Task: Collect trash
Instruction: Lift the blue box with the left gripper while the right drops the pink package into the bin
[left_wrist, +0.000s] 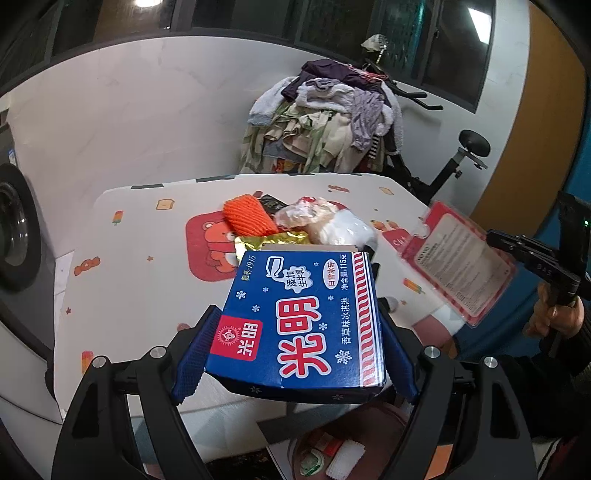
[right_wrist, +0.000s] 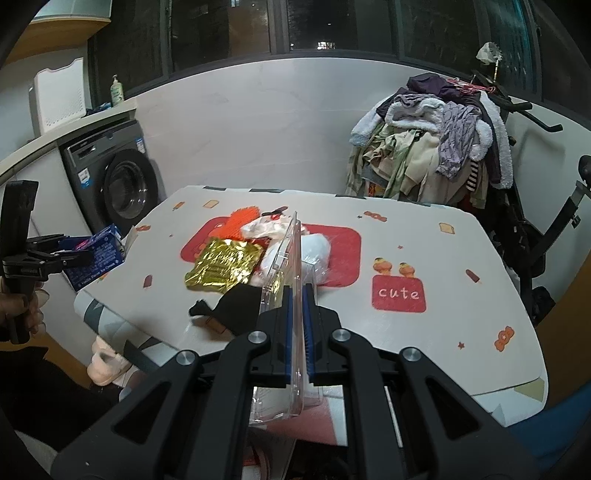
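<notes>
My left gripper (left_wrist: 295, 354) is shut on a blue ice cream box (left_wrist: 299, 317), held above the near table edge; it also shows in the right wrist view (right_wrist: 98, 254). My right gripper (right_wrist: 295, 325) is shut on a clear plastic blister pack (right_wrist: 291, 266), held edge-on; its red card back shows in the left wrist view (left_wrist: 458, 258). A trash pile lies mid-table: orange foam net (left_wrist: 247, 218), gold foil wrapper (right_wrist: 225, 266), white plastic bags (left_wrist: 332, 221), and a black scrap (right_wrist: 236, 306).
The table (right_wrist: 424, 258) has a white cartoon-print cloth. A bin with trash (left_wrist: 332, 450) sits below my left gripper. A washing machine (right_wrist: 118, 184) stands at the left, a clothes-covered exercise bike (right_wrist: 443, 147) behind the table.
</notes>
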